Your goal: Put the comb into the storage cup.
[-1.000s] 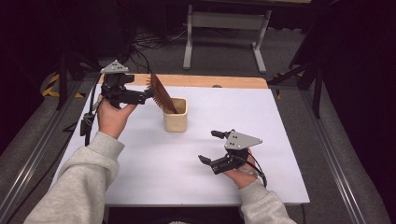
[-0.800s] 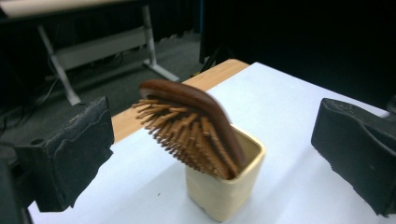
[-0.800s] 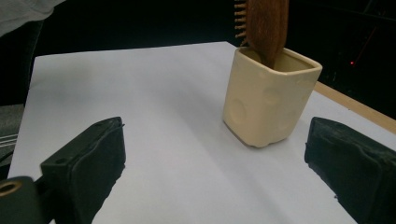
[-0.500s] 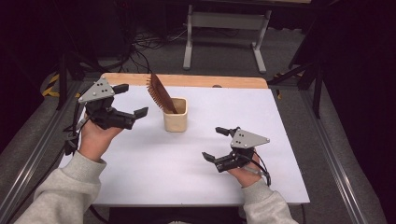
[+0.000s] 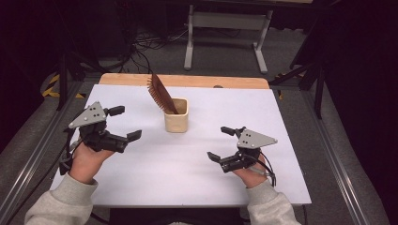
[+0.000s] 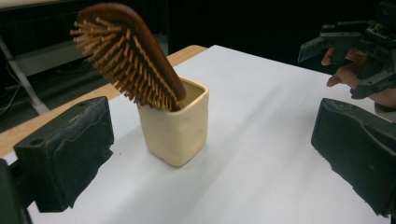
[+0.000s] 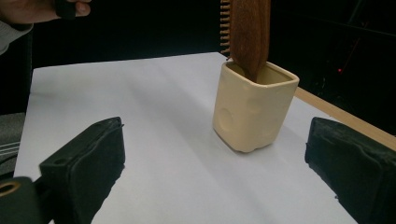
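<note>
Inside the cup [image 5: 176,123], the hairbrush [image 5: 160,93] leans head-up toward the table's far-left

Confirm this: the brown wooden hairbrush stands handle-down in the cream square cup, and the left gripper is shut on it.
Not quite. The brown wooden hairbrush does stand handle-down in the cream square cup, but the left gripper is open and apart from it, as the left gripper view shows.

A cream, square-mouthed cup [image 5: 176,122] with rounded corners and faintly dented walls stands upright on the white tabletop, near its middle towards the far edge. A dark brown wooden hairbrush [image 5: 160,93] stands in it handle-down, its oval bristled head leaning out over the rim, up and to the left in the high view.
</note>
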### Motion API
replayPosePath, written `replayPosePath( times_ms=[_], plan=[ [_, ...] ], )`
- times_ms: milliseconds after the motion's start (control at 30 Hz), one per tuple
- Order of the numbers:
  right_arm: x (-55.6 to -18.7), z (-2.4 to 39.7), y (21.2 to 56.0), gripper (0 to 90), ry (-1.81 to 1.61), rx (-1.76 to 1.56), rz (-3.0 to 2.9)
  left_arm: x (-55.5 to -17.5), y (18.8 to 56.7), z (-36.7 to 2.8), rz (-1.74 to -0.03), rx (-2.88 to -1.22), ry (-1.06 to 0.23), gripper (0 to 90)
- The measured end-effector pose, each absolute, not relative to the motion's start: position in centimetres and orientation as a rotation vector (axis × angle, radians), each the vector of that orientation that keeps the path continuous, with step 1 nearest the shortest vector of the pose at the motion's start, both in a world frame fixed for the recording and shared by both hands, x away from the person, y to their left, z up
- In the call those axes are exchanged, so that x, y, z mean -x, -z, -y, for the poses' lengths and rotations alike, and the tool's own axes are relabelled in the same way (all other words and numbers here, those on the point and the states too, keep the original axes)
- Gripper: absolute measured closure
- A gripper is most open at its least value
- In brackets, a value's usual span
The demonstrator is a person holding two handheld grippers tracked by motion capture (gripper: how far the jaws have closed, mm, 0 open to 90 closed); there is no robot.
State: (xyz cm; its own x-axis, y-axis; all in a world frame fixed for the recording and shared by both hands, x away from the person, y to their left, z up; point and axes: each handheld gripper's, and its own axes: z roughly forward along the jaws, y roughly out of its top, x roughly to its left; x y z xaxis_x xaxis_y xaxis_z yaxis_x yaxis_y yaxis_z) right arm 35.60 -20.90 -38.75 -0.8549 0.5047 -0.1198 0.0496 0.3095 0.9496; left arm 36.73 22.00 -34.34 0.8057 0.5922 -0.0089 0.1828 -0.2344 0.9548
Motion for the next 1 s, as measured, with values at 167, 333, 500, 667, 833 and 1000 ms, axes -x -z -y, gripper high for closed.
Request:
replayPosePath(
  times_ms=[167, 333, 500, 667, 833, 1000],
  plan=[
    [-35.5, 21.2, 38.9, 4.3, -1.574, -0.497, -2.178, -36.0, 36.6, -22.9, -0.607, -1.798, -0.427, 0.8],
    [-35.4, 21.6, 39.5, 4.2, -1.559, -0.514, -2.188, -35.8, 38.4, -23.3, -0.613, -1.795, -0.418, 0.8],
    [-35.3, 21.9, 40.0, 3.8, -1.549, -0.526, -2.199, -35.6, 39.9, -23.7, -0.612, -1.787, -0.396, 0.8],
    [-35.2, 22.1, 40.3, 3.8, -1.541, -0.533, -2.203, -35.4, 41.4, -23.9, -0.615, -1.77, -0.375, 0.7],
    [-35.2, 22.3, 40.5, 3.8, -1.54, -0.538, -2.202, -35.2, 43.0, -24.2, -0.638, -1.778, -0.344, 0.6],
    [-35.2, 22.5, 40.9, 3.8, -1.53, -0.552, -2.206, -35.1, 44.3, -24.6, -0.652, -1.779, -0.33, 0.5]
  ],
)
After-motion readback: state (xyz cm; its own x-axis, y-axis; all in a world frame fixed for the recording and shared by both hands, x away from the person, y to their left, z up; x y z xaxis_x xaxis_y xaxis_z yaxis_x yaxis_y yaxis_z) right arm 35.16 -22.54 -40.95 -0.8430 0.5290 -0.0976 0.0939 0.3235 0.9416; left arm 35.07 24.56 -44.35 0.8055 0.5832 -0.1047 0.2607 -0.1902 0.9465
